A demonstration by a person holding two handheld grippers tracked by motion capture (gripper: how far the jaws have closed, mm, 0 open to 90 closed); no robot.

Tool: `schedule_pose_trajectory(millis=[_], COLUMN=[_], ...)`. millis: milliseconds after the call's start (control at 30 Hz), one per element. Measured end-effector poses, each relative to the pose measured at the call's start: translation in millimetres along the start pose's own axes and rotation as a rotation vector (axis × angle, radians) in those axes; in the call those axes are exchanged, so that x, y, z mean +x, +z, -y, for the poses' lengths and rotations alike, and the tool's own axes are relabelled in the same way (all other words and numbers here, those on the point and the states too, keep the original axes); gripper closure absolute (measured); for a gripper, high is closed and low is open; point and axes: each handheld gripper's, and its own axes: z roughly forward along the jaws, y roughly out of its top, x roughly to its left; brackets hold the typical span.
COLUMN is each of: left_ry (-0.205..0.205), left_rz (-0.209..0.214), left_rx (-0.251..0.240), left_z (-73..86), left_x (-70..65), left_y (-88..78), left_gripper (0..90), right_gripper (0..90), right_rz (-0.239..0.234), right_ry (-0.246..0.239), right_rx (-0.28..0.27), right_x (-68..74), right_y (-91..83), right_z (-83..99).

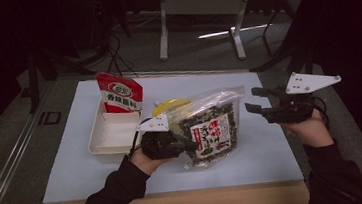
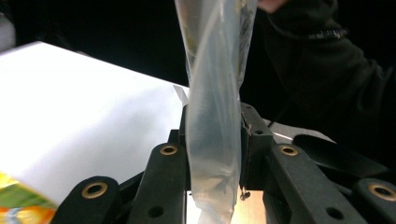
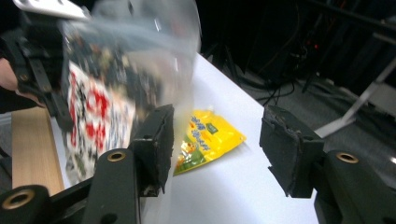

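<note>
The left gripper is clamped on the near-left edge of the clear snack bag, which hangs above the middle of the white mat, while the right gripper stands to its right with its jaws apart and nothing between them. To carry the bag well, I judge the left grip should stay firm on the plastic edge and the lift steady, so the load does not swing or slip towards the yellow packet lying behind it. The bag is see-through, crinkled and glossy, filled with dark pieces behind a red-and-white label, and its pinched edge runs upright between the left jaws.
</note>
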Motion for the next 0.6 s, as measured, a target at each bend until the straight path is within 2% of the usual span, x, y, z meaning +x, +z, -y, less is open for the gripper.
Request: schedule_pose_trajectory(millis=[167, 367, 433, 500, 600], left_ry=[0.011, 0.009, 0.012, 0.018, 0.023], left_rz=[-0.048, -0.108, -0.125, -0.143, -0.165], left_rx=[-0.004, -0.032, -0.035, -0.03, -0.025], left_z=[-9.3, -17.5, -19.3, -21.0, -23.7], left_x=[2.8, 6.6, 8.3, 9.6, 11.2], left_y=[-20.0, -45.9, -51.0, -54.8, -62.4], left_gripper=[76.7, 76.7, 76.6, 76.7, 76.7], right_gripper=[39.3, 33.1, 31.7, 23.5, 14.2], right_rz=[0.018, 0.041, 0.046, 0.033, 0.012], right_ry=[0.041, 0.101, 0.115, 0.153, 0.16], right_rx=[0.011, 0.012, 0.04, 0.041, 0.042], right_x=[-2.1, -2.1, -3.5, -4.6, -2.4], right_y=[6.7, 18.7, 24.5, 29.9, 34.7], right_z=[15.4, 38.3, 47.4, 56.6, 65.7])
